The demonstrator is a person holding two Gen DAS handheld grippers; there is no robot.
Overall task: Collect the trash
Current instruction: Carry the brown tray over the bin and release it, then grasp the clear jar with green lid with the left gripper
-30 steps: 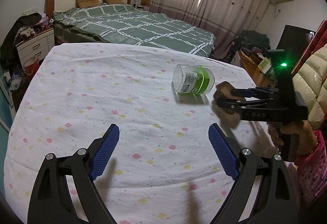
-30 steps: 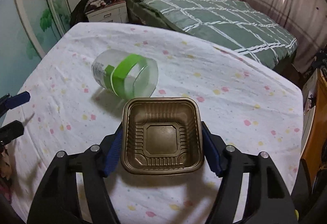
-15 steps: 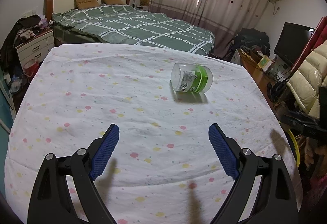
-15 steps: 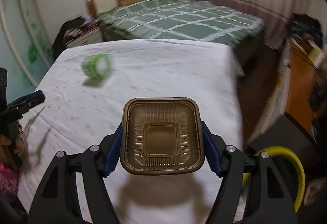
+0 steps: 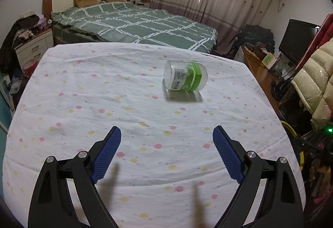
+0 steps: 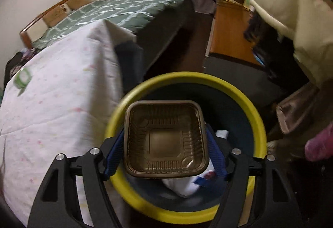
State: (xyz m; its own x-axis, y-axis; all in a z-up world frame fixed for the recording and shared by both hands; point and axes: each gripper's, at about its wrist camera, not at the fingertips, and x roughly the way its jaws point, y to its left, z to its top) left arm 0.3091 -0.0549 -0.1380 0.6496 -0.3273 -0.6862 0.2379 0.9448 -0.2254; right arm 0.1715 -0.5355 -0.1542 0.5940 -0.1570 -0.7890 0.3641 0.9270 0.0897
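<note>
A clear plastic jar with a green label (image 5: pixel 185 76) lies on its side on the white dotted cloth (image 5: pixel 104 103), far ahead and right of my open, empty left gripper (image 5: pixel 166 153). My right gripper (image 6: pixel 165 144) is shut on a brown square plastic tray (image 6: pixel 165 138) and holds it above the yellow-rimmed trash bin (image 6: pixel 258 122), which has white crumpled trash (image 6: pixel 183 184) inside. The jar also shows small and blurred in the right wrist view (image 6: pixel 22 78).
A green checked bed (image 5: pixel 135 22) lies beyond the cloth-covered surface. A wooden cabinet (image 6: pixel 226 32), a cream padded jacket (image 6: pixel 295 11) and clutter stand to the right of the bin. The bin's rim (image 5: pixel 300 157) shows at the cloth's right edge.
My right gripper has swung right with the brown tray, off the cloth-covered surface and over the yellow bin. My left gripper has stayed still and open.
</note>
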